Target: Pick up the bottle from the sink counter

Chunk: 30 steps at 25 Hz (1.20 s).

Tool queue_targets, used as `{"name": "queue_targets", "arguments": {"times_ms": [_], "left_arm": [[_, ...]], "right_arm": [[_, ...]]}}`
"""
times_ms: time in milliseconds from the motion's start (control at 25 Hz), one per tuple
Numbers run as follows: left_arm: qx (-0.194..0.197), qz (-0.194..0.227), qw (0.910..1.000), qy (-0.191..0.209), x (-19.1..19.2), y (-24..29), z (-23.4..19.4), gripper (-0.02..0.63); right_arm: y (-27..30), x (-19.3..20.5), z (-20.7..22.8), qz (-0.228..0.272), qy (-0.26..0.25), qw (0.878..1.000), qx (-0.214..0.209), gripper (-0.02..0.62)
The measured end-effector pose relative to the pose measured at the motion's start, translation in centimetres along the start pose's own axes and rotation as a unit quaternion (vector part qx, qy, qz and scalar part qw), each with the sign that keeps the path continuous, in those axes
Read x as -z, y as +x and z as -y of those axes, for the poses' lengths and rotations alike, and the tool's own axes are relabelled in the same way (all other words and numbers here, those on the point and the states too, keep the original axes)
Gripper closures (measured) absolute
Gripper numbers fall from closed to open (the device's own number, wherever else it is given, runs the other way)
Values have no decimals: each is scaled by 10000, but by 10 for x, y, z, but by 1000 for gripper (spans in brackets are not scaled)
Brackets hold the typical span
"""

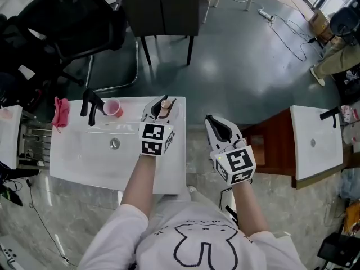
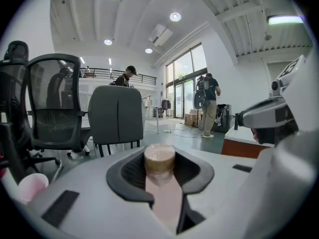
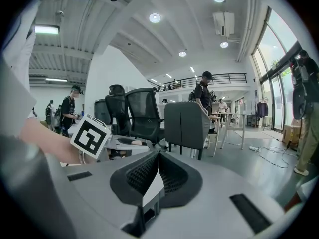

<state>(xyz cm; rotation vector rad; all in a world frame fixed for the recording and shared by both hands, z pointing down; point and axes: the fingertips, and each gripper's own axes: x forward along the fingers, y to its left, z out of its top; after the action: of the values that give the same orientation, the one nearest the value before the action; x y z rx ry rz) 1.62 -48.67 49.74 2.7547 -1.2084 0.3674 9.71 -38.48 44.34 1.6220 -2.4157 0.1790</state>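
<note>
Grasp judged secured: the left tool [image 1: 162, 107] pinches the tan-capped bottle [image 2: 159, 159] over the worktop [image 1: 171, 167] at centre frame, the right tool [image 3: 157, 169] is pressed together and empty, and the next move calls for a steady, upright lift clear.

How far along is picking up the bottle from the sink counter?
Done: the left gripper has its fingers closed on the bottle, with the tan cap showing between them. In hand: that grip, above the right end of the sink counter. Left: lifting it clear; whether the bottle is off the counter cannot be told. The right gripper is shut, empty, beside the counter.
</note>
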Motion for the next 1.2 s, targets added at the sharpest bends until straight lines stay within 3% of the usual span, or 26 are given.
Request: {"name": "queue_targets", "arguments": {"times_ms": [640,1200], "left_arm": [[-526,385,9978,113,-51,-84,0,483],[-760,783,9933,368,-97,-157,-3,483]], "right_arm": [[-24,-39,-31,531,-154,9977,-400,565],[-46,-76,-47,1010,-293,9935,-428,565]]}}
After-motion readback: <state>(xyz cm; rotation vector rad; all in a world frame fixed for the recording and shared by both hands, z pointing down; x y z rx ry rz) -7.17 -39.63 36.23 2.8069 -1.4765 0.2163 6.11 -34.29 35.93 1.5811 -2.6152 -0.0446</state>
